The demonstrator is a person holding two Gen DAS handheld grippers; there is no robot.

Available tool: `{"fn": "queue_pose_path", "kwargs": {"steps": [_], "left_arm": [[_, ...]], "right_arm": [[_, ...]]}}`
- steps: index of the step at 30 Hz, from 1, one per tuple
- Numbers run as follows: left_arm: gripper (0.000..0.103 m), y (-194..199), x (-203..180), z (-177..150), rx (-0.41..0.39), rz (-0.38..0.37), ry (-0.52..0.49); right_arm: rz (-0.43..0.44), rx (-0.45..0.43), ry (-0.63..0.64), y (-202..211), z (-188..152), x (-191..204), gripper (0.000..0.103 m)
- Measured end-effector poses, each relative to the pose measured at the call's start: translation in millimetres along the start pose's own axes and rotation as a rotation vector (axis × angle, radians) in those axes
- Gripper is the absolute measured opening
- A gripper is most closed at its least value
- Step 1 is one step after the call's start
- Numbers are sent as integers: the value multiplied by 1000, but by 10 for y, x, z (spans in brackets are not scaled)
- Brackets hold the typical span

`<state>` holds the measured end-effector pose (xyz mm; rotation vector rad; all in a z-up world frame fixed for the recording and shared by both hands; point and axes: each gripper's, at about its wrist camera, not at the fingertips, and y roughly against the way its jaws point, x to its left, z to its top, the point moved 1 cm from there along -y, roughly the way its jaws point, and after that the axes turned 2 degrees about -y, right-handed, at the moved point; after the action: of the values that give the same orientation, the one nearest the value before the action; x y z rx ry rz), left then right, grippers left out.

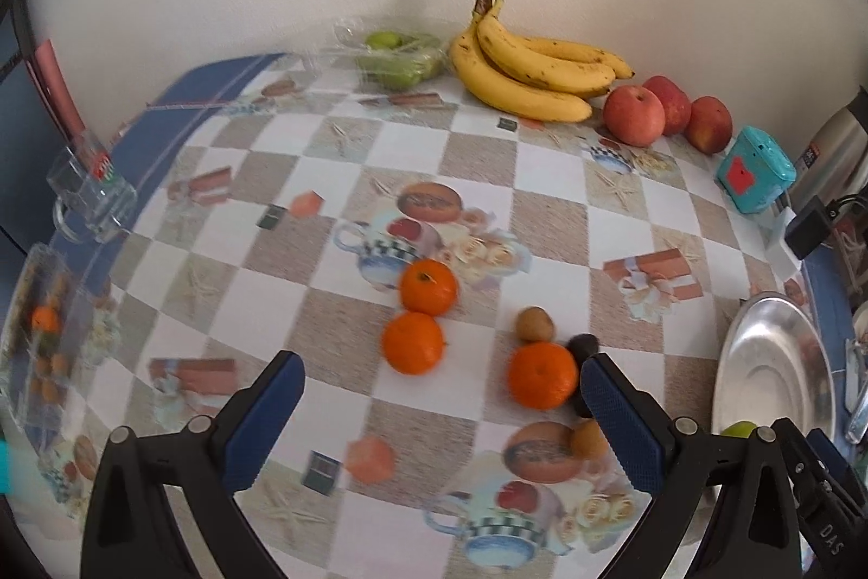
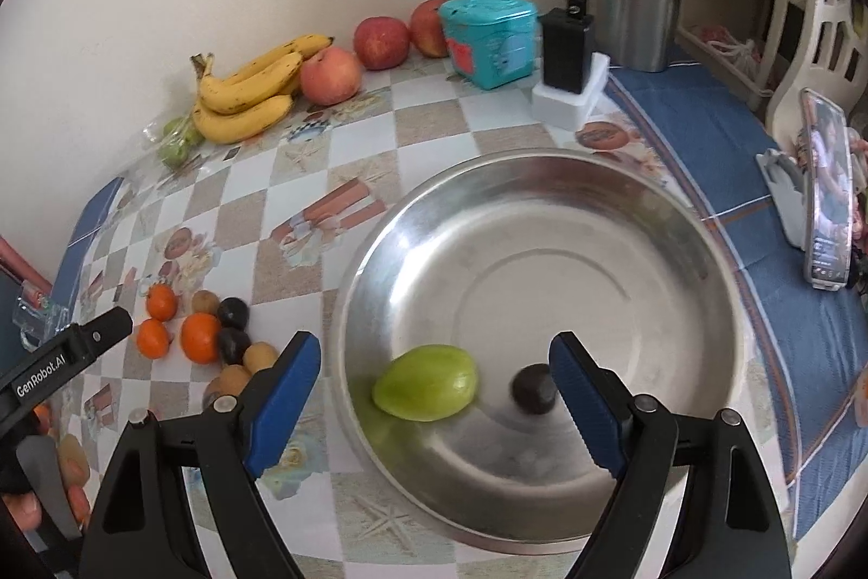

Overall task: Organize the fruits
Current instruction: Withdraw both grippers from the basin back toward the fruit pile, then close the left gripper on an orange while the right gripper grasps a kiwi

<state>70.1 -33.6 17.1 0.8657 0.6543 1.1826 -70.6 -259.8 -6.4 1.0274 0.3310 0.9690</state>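
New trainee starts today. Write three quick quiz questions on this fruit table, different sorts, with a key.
1. True or false: the metal bowl already holds a green fruit and a dark fruit.
2. How many oranges lie loose on the table in the left wrist view? A) two B) three C) five
3. Fill in: beside the bananas, along the wall, sit three red ____.

Key: 1 true; 2 B; 3 apples.
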Motion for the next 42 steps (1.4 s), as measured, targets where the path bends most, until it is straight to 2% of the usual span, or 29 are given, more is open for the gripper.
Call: {"fn": "queue_pose_path", "kwargs": {"steps": [4,13,19,29,42], "left_arm": [[103,33,98,35,-19,31,-24],[103,-9,436,64,-9,28,58],[103,-70,478,82,0,29,60],[103,-276,410,122,15,8,24],[103,-600,372,111,103,-19,11]], "right_arm": [[38,16,32,-49,-54,159,87],[123,52,121,-124,-145,628,87],[177,55,150,-174,-163,850,87],[214,102,130,-348,-141,983,87],[207,139,135,-505,-110,995,87]]}}
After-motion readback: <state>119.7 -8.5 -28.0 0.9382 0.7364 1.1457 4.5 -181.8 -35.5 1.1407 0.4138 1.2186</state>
